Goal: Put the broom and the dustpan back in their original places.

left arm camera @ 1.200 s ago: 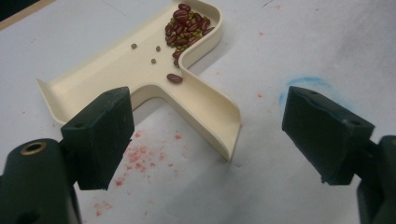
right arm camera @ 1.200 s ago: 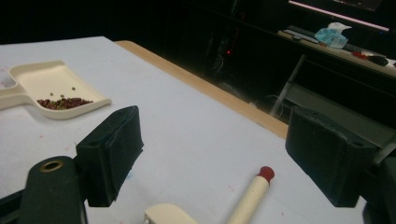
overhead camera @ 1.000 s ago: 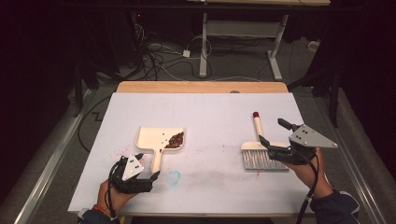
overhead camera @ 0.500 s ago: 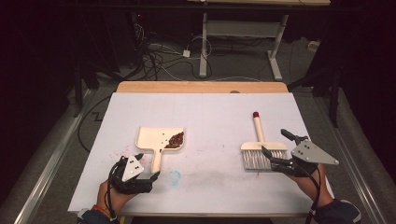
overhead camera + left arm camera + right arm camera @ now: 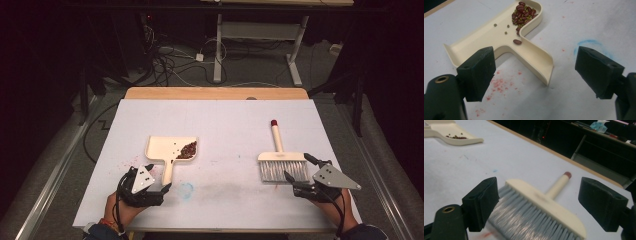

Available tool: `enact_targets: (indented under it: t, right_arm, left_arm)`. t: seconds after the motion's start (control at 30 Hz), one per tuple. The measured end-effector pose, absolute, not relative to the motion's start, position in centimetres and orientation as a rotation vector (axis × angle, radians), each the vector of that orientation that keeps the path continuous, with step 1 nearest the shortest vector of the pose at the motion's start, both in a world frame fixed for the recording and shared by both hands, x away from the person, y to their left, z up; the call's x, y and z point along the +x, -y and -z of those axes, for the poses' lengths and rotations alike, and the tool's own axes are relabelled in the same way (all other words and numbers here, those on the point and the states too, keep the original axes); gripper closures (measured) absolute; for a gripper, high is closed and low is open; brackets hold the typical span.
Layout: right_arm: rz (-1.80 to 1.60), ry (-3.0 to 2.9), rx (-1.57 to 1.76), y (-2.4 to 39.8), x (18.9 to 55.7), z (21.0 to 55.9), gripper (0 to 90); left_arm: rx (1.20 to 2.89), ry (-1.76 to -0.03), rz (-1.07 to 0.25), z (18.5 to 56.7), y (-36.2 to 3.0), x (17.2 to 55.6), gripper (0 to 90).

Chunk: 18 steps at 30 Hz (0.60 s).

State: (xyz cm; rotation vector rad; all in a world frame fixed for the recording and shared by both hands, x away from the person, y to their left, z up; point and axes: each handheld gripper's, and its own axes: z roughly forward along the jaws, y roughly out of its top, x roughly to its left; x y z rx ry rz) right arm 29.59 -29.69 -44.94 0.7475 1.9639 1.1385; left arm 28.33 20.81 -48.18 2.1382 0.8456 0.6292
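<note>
High view: a smooth cream plastic dustpan point(image 5: 172, 149) holding beans point(image 5: 188, 149) lies before the left tongs point(image 5: 159, 179); a grey-bristled brush point(image 5: 281, 161) lies before the right tongs point(image 5: 299, 169). Both gape wide, empty.

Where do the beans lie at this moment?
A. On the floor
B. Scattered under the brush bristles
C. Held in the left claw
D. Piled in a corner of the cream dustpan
D: the beans sit heaped in a corner of the dustpan, with the left claw open and holding nothing.
</note>
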Motion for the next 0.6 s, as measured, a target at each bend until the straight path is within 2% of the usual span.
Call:
enact_targets:
  t: [0.23, 0.6]
  right_arm:
    - [-1.109, -2.019, 0.718, 29.5, 28.8, 46.7, 17.8]
    - [-1.118, -2.036, 0.707, 29.4, 28.4, 46.6, 17.8]
  left_arm:
    - [2.142, -0.834, -0.629, 48.2, -20.6, 28.4, 16.5]
    - [2.158, -0.801, -0.635, 48.1, -20.1, 28.1, 16.5]
